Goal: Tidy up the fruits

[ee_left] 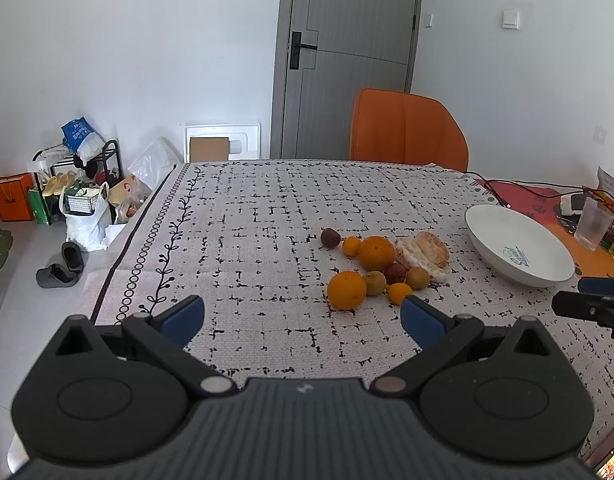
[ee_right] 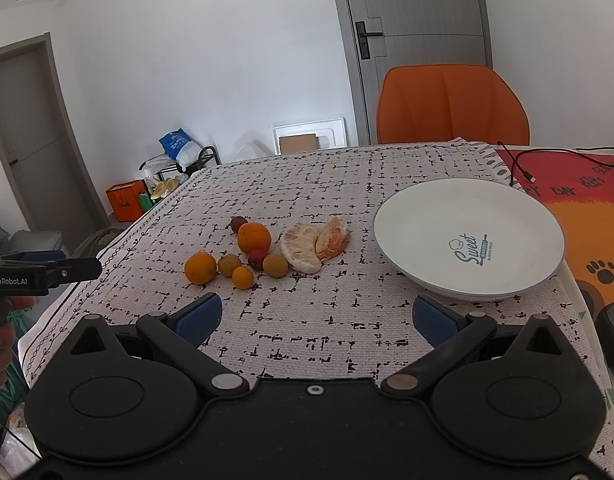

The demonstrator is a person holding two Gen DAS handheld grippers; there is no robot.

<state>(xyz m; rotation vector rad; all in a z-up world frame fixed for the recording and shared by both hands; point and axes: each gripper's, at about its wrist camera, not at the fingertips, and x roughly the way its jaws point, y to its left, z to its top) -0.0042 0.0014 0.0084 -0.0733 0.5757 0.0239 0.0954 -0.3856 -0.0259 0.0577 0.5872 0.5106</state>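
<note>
Both grippers empty, jaws spread: left gripper (ee_left: 303,318), right gripper (ee_right: 317,318). Fruits (ee_left: 377,266) clustered on tablecloth (ee_left: 267,216), beside white plate (ee_right: 469,240). Only left view showed drinking glass (ee_left: 593,224); only right showed hand (ee_right: 1,334).

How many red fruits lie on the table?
2. One dark red fruit lies at the far end of the pile; another red fruit sits below the big orange. More may be hidden.
</note>
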